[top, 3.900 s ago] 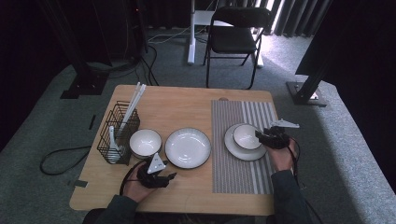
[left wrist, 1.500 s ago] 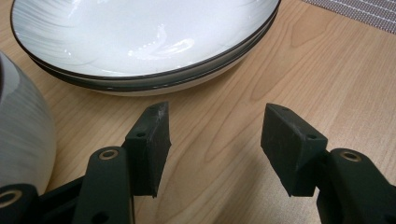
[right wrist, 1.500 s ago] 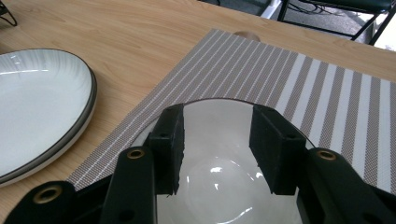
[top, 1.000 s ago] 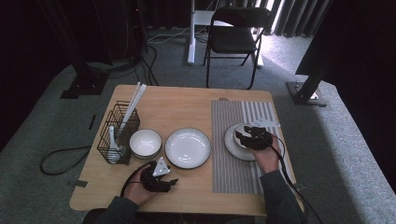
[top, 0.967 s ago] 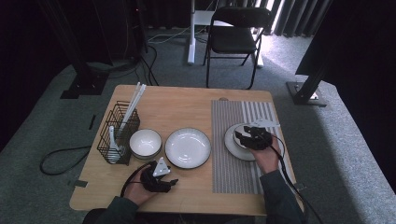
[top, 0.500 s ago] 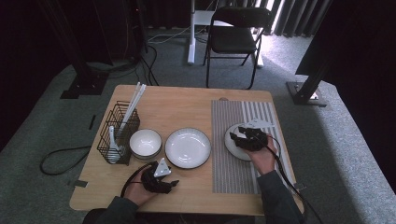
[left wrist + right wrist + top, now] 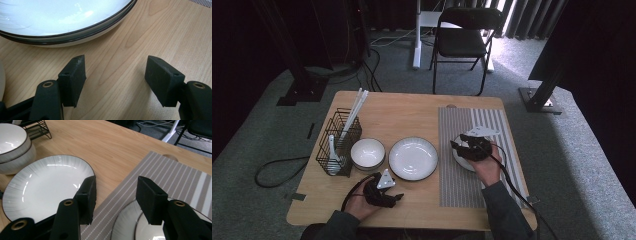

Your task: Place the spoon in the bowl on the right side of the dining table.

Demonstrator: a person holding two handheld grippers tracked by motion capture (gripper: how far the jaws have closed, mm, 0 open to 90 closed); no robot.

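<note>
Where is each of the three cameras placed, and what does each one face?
High view: above the person's side, facing forward and down on the wooden table; both forearms show.
Left gripper view: on the left gripper, jaws apart, facing the white dark-rimmed plate.
Right gripper view: on the right gripper, over the grey striped placemat.
All views share that plate.

White plate (image 7: 460, 155) upright on striped placemat (image 7: 462, 182).
</note>
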